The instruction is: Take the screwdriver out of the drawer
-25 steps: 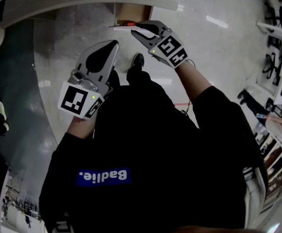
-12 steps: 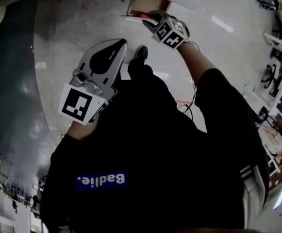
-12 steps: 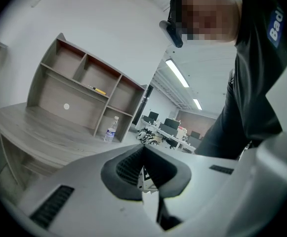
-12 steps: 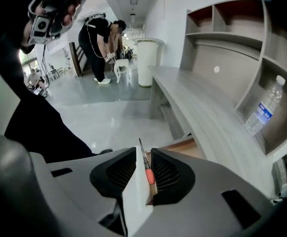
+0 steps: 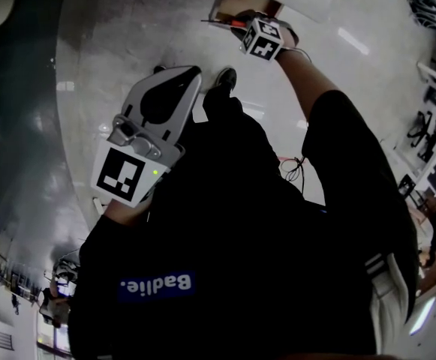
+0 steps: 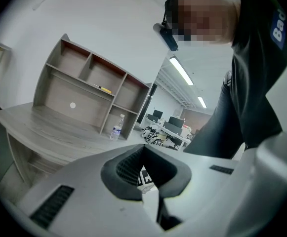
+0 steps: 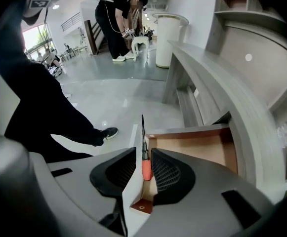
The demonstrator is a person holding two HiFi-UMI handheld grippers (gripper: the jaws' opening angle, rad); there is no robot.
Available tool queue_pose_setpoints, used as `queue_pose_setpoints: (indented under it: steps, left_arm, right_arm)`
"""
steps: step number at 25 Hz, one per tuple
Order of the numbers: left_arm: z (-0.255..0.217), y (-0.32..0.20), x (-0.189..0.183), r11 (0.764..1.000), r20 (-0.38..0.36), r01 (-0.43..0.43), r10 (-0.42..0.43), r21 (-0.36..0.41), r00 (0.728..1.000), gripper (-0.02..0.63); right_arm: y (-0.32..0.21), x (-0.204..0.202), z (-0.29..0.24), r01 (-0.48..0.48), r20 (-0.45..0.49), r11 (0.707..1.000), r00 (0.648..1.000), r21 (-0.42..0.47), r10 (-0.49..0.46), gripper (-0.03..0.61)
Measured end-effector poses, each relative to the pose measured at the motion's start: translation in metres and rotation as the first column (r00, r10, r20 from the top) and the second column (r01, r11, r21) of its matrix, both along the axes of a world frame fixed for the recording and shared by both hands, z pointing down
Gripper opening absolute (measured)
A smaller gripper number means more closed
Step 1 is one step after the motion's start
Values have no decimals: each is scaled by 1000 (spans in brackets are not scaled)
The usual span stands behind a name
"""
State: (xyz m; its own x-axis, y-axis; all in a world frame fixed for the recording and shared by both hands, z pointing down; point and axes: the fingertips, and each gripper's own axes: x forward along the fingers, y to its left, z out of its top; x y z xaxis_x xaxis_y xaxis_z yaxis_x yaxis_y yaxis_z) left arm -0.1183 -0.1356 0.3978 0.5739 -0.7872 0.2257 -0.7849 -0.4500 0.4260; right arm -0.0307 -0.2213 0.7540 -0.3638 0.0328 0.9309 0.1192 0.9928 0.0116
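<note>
Orange-handled screwdriver (image 7: 146, 167) between ribbed black right fingers (image 7: 170, 174), seemingly ungripped; wooden drawer (image 7: 197, 144)

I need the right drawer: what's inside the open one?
An orange-handled screwdriver lies along the drawer front wall, between the right gripper's open jaws. The floor beyond looks bare; the jaws cover the near corner.

The only wording I can read is "Badlie." in white letters on the blue rectangular patch (image 5: 155, 284) of the person's black top (image 5: 278, 223).
</note>
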Motion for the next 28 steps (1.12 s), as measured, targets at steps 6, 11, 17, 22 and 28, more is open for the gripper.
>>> queue_pose_setpoints:
  steps: [6,11,17,22,28]
  left_arm:
    - [8,2,-6,1000,14,7,-6,-30,1000,2]
    - [17,5,-6,998,25,6,-5,-63,1000,2]
    - [23,8,-14,996,40,12,-9,-88,999,2]
    - [23,12,-14,995,40,17,-13,-102,999,2]
    - [27,18,-17,993,43,24,-19,-115,999,2]
  right_arm:
    - [-5,-4,30,55,-56,998,997,-33,-57,125]
    - [-5,-2,49,112,-81,992,990,-61,-116,140]
    - [-8,-8,64,128,-96,989,986,-76,-135,140]
    - [-7,-10,64,125,-99,987,986,-103,-135,140]
    - [-1,0,77,134,-98,978,984,-158,-151,118]
